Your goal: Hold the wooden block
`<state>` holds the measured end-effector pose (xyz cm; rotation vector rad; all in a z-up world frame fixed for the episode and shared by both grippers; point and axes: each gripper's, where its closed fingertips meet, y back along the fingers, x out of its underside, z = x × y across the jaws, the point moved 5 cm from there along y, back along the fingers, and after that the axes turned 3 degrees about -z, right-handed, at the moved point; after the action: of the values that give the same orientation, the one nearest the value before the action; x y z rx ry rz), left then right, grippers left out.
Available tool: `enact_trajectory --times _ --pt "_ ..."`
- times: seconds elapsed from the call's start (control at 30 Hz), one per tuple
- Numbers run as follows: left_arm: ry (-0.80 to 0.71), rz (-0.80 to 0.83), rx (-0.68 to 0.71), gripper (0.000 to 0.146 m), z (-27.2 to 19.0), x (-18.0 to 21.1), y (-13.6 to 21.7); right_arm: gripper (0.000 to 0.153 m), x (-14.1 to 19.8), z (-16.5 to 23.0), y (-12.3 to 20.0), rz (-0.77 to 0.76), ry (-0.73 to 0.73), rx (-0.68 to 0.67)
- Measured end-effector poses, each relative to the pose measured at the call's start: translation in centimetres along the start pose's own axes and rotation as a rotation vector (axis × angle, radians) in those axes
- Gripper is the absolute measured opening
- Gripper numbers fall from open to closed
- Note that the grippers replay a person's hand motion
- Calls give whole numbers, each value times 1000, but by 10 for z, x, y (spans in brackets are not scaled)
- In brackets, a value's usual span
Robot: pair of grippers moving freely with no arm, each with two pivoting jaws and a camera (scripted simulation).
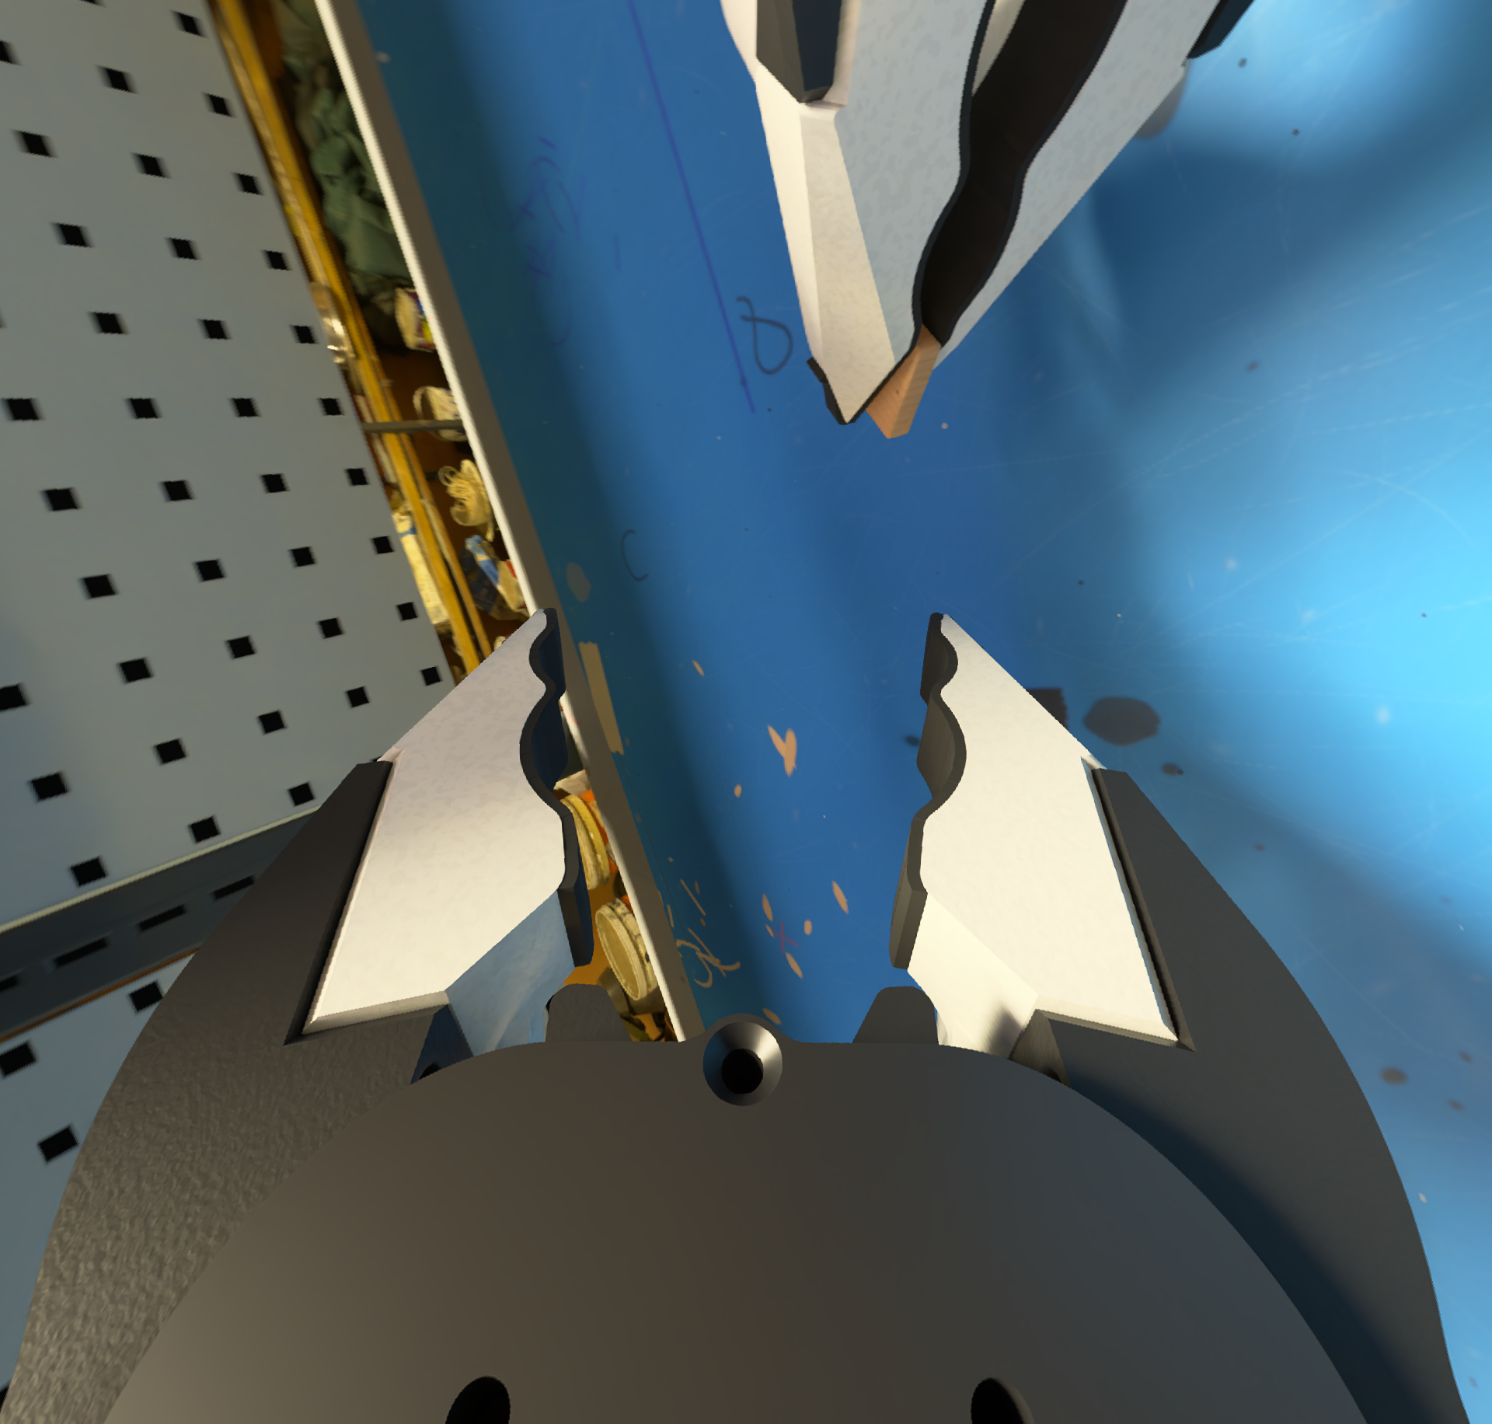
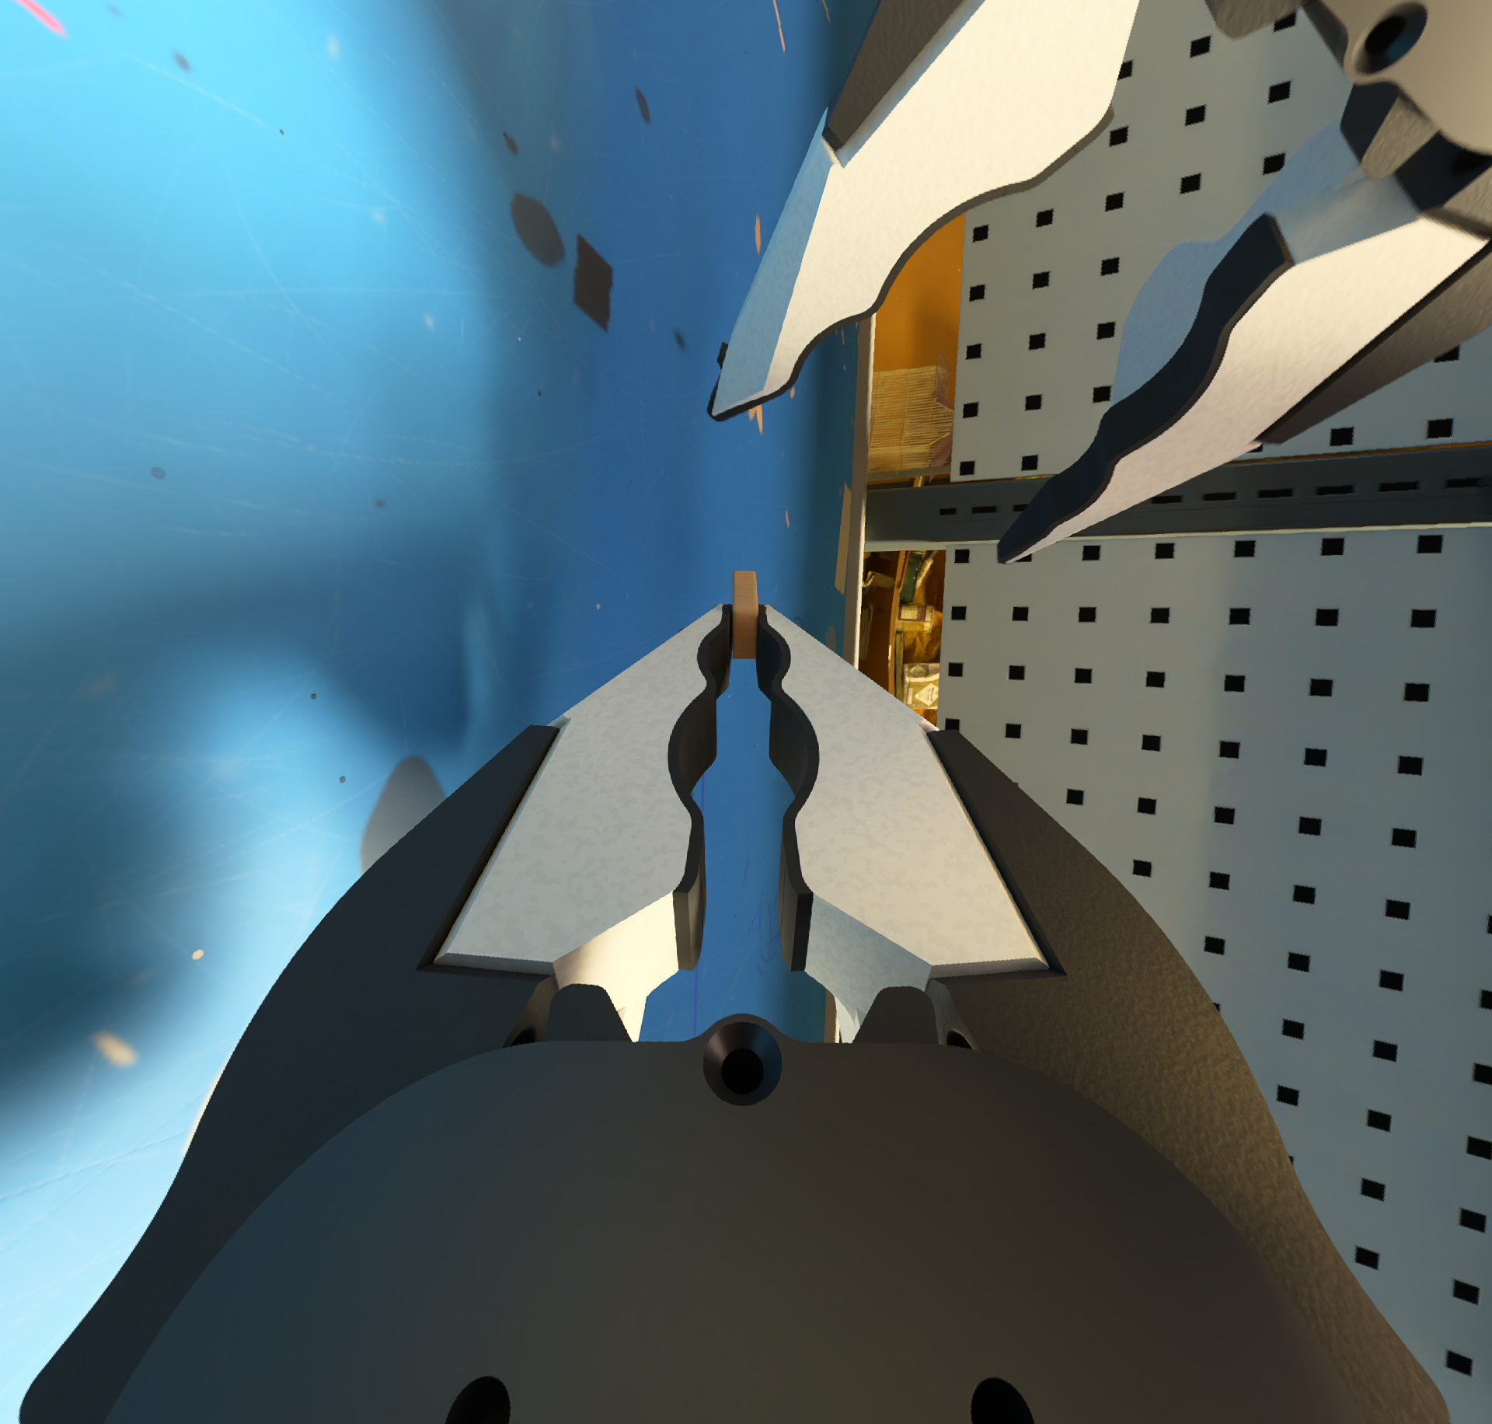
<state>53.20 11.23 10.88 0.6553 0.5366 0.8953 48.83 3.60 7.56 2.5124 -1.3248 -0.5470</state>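
The wooden block [image 2: 744, 614] is a small thin tan piece pinched between the tips of my right gripper [image 2: 744, 610], which is shut on it and holds it above the blue table. In the left wrist view the same block [image 1: 900, 396] pokes out of the right gripper's [image 1: 880, 408] closed tips, coming in from the top. My left gripper [image 1: 741, 618] is open and empty, its fingers wide apart, a short way from the block. It shows at the upper right of the right wrist view [image 2: 856, 481].
The blue tabletop [image 1: 1211, 537] is scratched and stained with dark and tan spots. A grey perforated panel [image 1: 161, 416] stands beyond the table's edge [image 1: 500, 448], with a cluttered yellow shelf [image 1: 379, 384] between them. The panel also shows in the right wrist view [image 2: 1211, 739].
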Motion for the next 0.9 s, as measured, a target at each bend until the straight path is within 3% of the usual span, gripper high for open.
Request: enact_trajectory --times 0.33,0.57,0.9 --pt "98 -132 -87 78 -8 -3 2 4 -2 2 1 5 5 23" --pt "60 -111 -77 71 -12 -3 -1 4 -4 3 1 2 -11 17" --pt "-80 -118 -53 28 -29 -6 0 4 -4 3 1 0 -10 19"
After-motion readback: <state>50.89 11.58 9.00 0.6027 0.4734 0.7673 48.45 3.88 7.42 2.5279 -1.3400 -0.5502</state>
